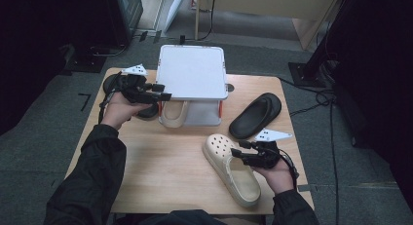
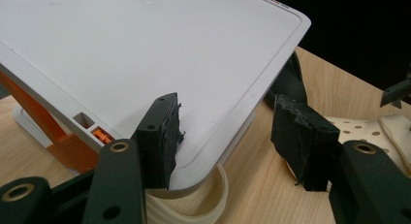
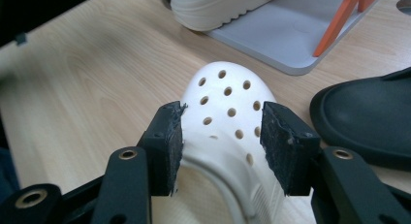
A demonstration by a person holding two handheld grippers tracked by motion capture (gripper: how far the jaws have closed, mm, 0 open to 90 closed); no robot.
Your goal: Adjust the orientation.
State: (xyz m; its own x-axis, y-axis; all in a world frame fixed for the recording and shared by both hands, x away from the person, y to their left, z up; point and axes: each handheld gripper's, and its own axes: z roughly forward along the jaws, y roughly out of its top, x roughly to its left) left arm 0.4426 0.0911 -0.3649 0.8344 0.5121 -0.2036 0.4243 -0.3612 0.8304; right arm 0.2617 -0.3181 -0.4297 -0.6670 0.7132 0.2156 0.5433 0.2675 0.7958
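Your table [image 1: 160, 171] carries a white two-tier rack [image 1: 192, 71] at its far middle, and the job looks about a quarter done — one cream clog [image 1: 174, 113] already sits on the lower shelf, tucked under the top panel. Three shoes appear left to place. A black slipper [image 1: 255, 115] lies on the wood to the right of the rack, well apart from it. Another dark shoe [image 1: 146, 110] sits by the rack's left side, mostly hidden behind your left hand, so I can't tell exactly how it lies.

The second cream clog [image 1: 231, 169] is the one you're on now: it rests on the table near your right hand, its perforated toe pointing toward the rack.

Your right gripper [image 3: 220, 149] straddles that clog over the upper, jaws spread wide, one on each flank — the pads stand close to the sides but don't look pressed in, so it isn't held yet. Your left gripper [image 2: 225, 139] hovers at the rack's near corner, jaws wide apart and holding nothing.
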